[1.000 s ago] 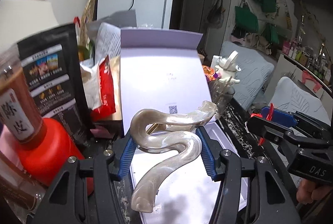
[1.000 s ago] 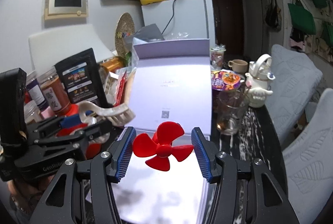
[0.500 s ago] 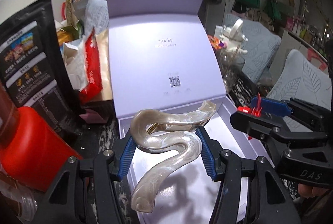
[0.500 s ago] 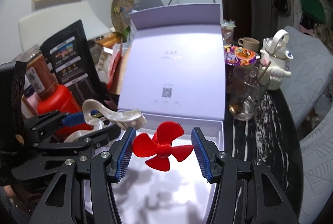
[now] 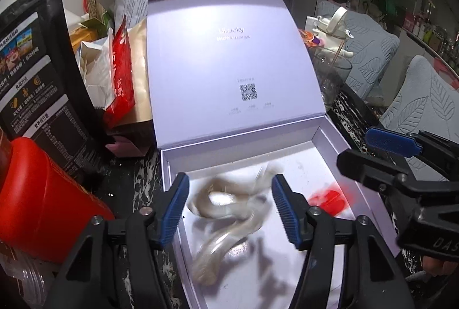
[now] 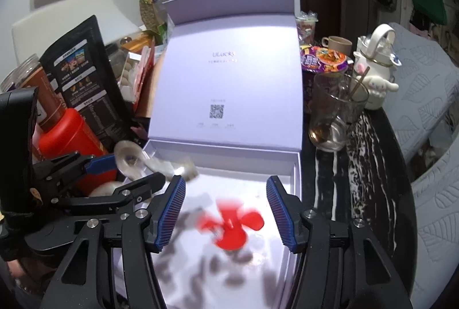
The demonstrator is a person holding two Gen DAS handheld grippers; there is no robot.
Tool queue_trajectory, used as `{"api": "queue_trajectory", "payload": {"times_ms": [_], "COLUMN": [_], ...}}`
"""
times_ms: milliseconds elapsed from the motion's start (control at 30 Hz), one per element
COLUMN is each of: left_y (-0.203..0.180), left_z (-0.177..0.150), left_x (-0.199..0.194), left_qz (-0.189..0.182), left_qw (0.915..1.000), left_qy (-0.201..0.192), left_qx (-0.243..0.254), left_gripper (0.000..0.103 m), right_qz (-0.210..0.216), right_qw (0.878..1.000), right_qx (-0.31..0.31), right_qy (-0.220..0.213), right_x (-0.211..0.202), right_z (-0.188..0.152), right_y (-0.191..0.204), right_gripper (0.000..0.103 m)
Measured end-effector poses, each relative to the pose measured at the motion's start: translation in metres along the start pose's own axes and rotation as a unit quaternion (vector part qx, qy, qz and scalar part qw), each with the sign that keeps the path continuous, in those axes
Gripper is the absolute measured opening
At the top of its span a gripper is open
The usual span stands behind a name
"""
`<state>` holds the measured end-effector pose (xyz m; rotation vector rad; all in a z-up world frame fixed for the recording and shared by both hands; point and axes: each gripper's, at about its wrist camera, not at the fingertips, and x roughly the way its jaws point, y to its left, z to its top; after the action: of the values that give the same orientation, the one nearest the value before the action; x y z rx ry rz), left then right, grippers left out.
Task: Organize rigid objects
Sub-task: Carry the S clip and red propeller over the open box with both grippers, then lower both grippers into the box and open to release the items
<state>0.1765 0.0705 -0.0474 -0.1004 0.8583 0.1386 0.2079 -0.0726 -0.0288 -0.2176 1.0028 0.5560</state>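
Over the lilac box (image 5: 324, 134), my left gripper (image 5: 231, 202) is opening, its pads clear of the blurred pearly clip (image 5: 229, 205) between them, while my right gripper (image 6: 225, 208) likewise opens around the blurred red fan (image 6: 232, 225) inside that box (image 6: 295, 162).

Right gripper (image 6: 225, 213) jaws opening; blurred red propeller (image 6: 231, 225) loose between, over lavender box (image 6: 295, 165)

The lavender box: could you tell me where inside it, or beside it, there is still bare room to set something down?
Inside the lavender box, the white floor is bare at the back right, between the red propeller and the right wall, and near the front edge. The left half holds the pearly hair claw. Left of the box, the red-lidded jar and black pouch crowd the table; right, only a narrow strip before the glass mug.
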Motion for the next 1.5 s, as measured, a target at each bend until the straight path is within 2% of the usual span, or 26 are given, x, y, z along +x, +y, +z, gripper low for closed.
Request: {"api": "queue_trajectory", "payload": {"times_ms": [100,367,633,867,1033,1500], "left_y": [0.0,-0.001,-0.005,-0.011,-0.009,-0.017], "left_z": [0.0,0.001,0.003,0.004,0.007,0.001], "left_x": [0.003,-0.006,-0.026,-0.052,-0.075,-0.136], "left_qz": [0.012,0.014,0.017,0.022,0.016,0.029], "left_qw": [0.9999,0.9999,0.9996,0.9988,0.9986,0.9944], "left_qy": [0.005,-0.002,-0.02,-0.038,-0.048,-0.099], "left_qx": [-0.002,-0.001,0.004,0.022,0.015,0.021], "left_gripper": [0.075,0.076,0.076,0.076,0.076,0.076], "right_qz": [-0.001,-0.012,-0.026,-0.029,-0.041,-0.064], "right_qw": [1.0,1.0,0.999,0.999,0.998,0.994], "right_qx": [0.003,0.01,-0.003,-0.009,-0.015,-0.035], "right_qy": [0.003,0.004,-0.021,-0.03,-0.039,-0.078], "right_x": [0.001,-0.003,-0.024,-0.038,-0.051,-0.113], "right_z": [-0.001,-0.002,0.001,-0.001,-0.001,-0.009], "right_y": [-0.002,-0.005,0.003,0.008,0.012,0.029], "right_gripper": [0.06,0.061,0.061,0.061,0.061,0.063]}}
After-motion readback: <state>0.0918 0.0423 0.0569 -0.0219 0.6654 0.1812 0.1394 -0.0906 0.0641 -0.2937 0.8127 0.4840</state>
